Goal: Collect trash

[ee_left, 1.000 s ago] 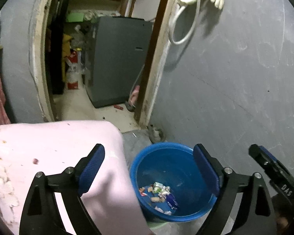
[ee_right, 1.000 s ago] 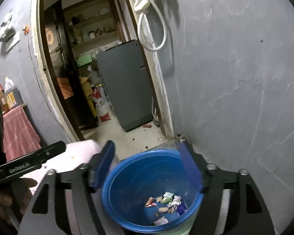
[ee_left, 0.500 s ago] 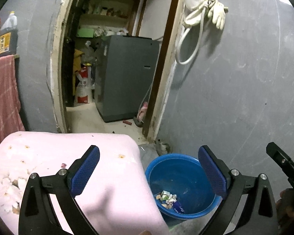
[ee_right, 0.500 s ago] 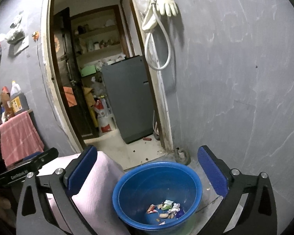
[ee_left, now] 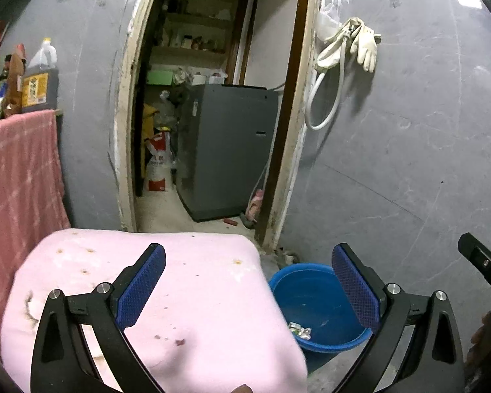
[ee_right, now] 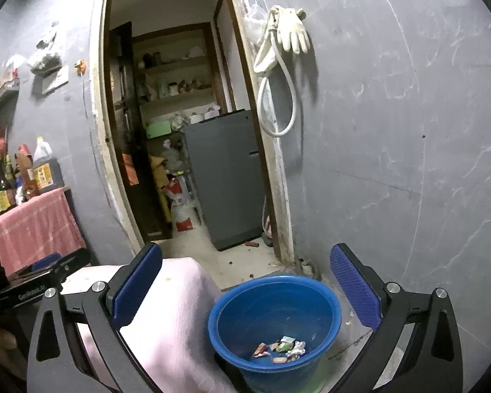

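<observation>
Both the left tongs (ee_left: 248,291) and right tongs (ee_right: 245,291) have just spread wide, empty, pulling back above the blue bucket (ee_right: 324,298); wrappers (ee_right: 280,348) lie inside, drop done.

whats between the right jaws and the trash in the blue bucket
Nothing: bare air between the open right gripper and the wrappers in the blue plastic bucket, in the right wrist view.

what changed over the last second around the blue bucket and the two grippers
Both grippers drew back and up from the round blue plastic bucket, which now sits lower and smaller in both views. The right gripper has just been opening, its jaws now wide with nothing between them; the left gripper opened slightly and is also empty. The crumpled wrappers stay in the bucket beside the pink cloth-covered surface.
</observation>
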{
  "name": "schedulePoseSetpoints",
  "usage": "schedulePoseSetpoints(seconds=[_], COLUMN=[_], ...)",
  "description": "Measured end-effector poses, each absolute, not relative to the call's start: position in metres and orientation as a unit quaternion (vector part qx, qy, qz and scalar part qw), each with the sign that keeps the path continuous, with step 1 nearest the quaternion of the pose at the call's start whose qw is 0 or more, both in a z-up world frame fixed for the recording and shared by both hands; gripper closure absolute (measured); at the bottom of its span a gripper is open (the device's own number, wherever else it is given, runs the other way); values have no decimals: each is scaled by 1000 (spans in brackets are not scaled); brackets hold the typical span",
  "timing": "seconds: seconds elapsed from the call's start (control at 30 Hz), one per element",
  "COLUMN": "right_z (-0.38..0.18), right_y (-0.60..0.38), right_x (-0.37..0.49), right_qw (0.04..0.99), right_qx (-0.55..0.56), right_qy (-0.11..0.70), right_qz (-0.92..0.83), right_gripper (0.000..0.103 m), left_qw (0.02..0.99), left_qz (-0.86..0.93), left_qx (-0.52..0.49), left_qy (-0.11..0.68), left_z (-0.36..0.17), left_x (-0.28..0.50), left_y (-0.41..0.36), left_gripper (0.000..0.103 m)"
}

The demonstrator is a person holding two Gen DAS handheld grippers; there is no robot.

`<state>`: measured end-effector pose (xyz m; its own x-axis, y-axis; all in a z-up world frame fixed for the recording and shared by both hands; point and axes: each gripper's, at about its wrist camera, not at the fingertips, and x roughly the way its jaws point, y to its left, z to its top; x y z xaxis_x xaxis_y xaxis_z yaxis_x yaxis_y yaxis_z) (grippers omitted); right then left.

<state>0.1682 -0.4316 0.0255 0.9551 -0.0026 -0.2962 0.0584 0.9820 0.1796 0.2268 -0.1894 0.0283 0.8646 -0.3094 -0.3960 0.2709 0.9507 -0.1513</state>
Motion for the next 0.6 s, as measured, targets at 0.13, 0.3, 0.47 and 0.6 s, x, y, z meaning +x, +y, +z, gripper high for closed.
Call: schedulePoseSetpoints(seconds=[0.13, 0.3, 0.47, 0.6], right_z=[30, 35, 37, 37], right_y=[-423, -413, -406, -400], right_x=[154, 136, 116, 99], right_qw=[985, 987, 988, 988], right_qx=[92, 89, 86, 87], right_qy=[144, 136, 130, 124], right_qz=[-15, -14, -14, -14], right_gripper=[0, 0, 0, 0], left_qw=[967, 970, 970, 971], left_qz=[-144, -137, -134, -133], left_qx=[-46, -45, -44, -46], left_qy=[205, 197, 196, 191], left_z=[30, 32, 30, 30], left_x=[211, 188, 166, 149], left_y=[-179, -167, -158, -153], left_gripper=[4, 3, 3, 3])
